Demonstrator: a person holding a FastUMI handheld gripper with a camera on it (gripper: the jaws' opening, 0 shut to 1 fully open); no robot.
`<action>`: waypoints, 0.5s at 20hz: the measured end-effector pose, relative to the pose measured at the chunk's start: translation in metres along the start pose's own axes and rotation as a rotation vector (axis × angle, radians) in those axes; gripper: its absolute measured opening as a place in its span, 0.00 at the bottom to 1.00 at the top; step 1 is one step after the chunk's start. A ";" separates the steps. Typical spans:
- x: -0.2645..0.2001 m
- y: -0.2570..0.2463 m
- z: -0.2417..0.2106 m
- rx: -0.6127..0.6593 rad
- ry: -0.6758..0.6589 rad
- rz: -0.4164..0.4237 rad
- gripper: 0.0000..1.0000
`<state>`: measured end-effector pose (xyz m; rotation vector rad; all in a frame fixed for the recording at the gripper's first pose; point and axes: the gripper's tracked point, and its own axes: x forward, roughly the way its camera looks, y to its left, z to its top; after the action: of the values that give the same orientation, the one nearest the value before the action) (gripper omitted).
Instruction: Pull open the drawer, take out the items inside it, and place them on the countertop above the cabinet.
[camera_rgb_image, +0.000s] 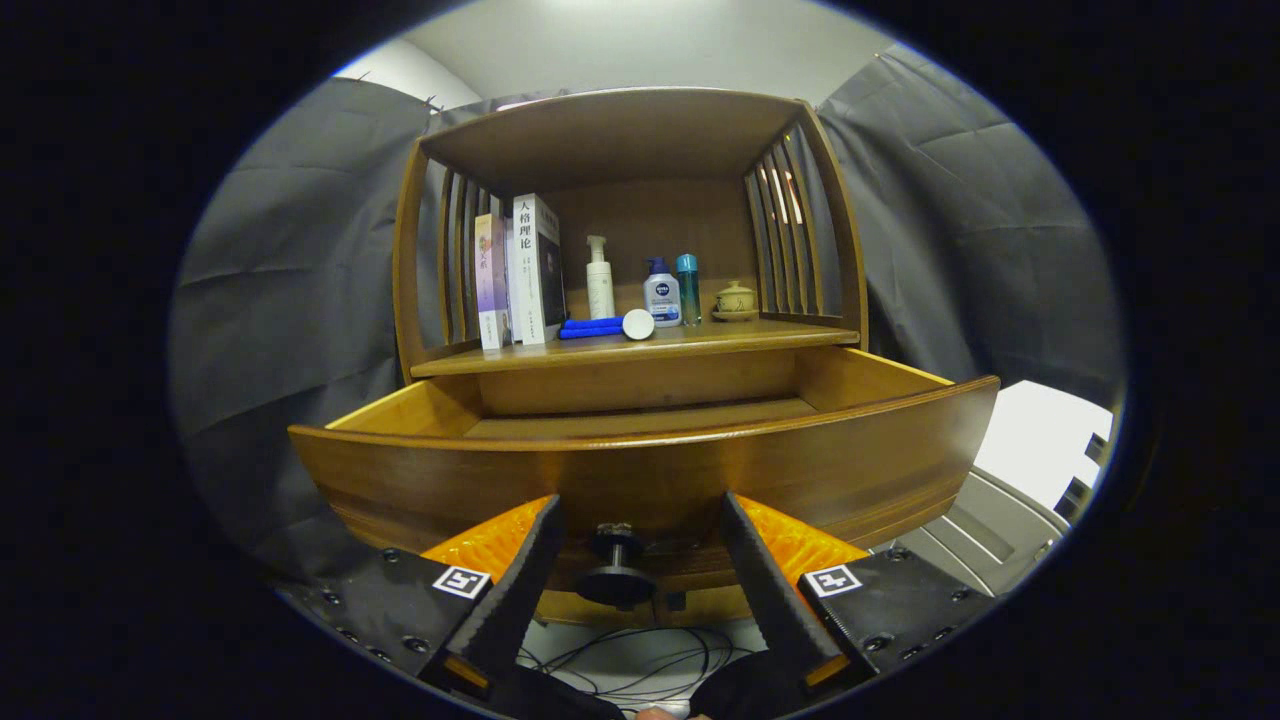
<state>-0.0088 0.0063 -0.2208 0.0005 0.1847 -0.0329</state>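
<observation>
On inspection, the drawer (640, 470) stood pulled well out of the cabinet (630, 230), and its curved wooden front faced me. My gripper (638, 515) was spread wide, one finger on either side of the drawer's dark round knob (615, 572); neither finger touched the knob, and I held nothing. The knob sat low on the drawer front, in the gap between my fingers. What I could see of the drawer floor, behind the front, was bare wood, and the front hid the nearer part of the inside, so I could not tell what lay there. Directly above the drawer, the countertop (720, 340) carried several things: two upright books (520, 270) at the left end, a blue cloth (590, 327) lying flat beside them with a white round lid (638, 324) touching its end, a white pump bottle (599, 280) behind the cloth, a blue-capped bottle (661, 292), a slim teal bottle (688, 288), and a small lidded cup (735, 300) toward the right end. Dark cables (640, 660) lay on the floor beneath the drawer.
</observation>
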 end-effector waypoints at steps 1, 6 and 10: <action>0.000 0.000 -0.002 -0.005 -0.004 -0.002 0.98; 0.009 0.002 0.000 0.025 0.014 0.016 0.98; 0.026 0.004 0.005 0.036 0.023 0.018 0.98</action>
<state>0.0182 0.0091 -0.2212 0.0385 0.2066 -0.0178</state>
